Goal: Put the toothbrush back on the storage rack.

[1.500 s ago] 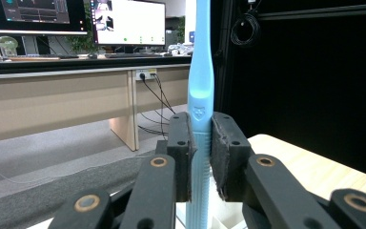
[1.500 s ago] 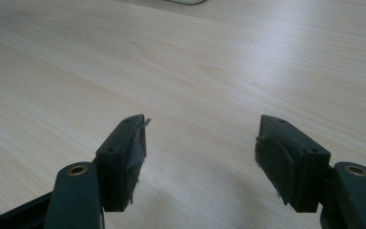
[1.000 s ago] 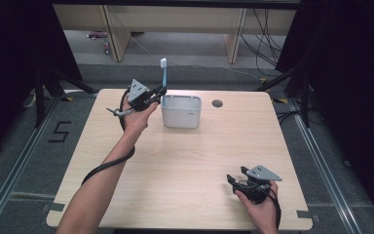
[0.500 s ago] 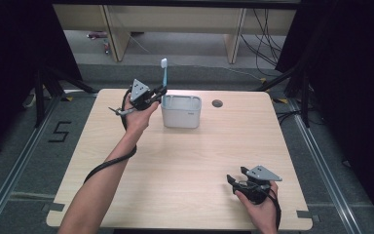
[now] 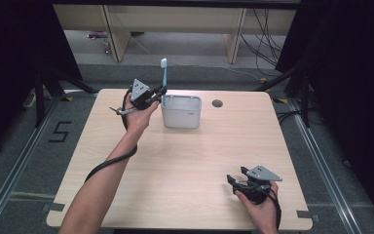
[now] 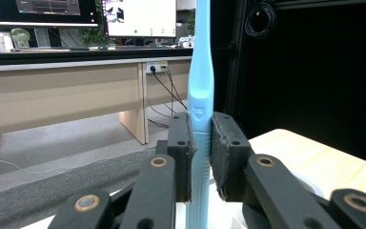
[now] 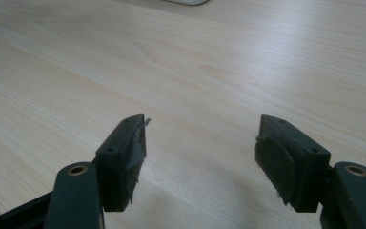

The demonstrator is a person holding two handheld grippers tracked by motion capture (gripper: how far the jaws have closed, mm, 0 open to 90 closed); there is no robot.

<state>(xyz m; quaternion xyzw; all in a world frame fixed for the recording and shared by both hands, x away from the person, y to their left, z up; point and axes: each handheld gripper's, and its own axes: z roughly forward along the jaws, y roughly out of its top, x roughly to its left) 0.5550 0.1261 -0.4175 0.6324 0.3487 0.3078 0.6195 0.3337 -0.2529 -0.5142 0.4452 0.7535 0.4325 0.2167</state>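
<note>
left tool [image 5: 159,94] clamps toothbrush [image 5: 164,73] upright at left rim of holder [image 5: 181,111]. lower straight, keep handle vertical, release only once inside. brush: pale blue plastic, slim, ribbed grip. holder: white, boxy, smooth. right tool [image 5: 239,179] open, empty, on wood-grain worktop [image 5: 190,156].

From above we look down on the table [image 5: 185,161]; each gripper view rides close along its jaws, sharing that tabletop.
</note>
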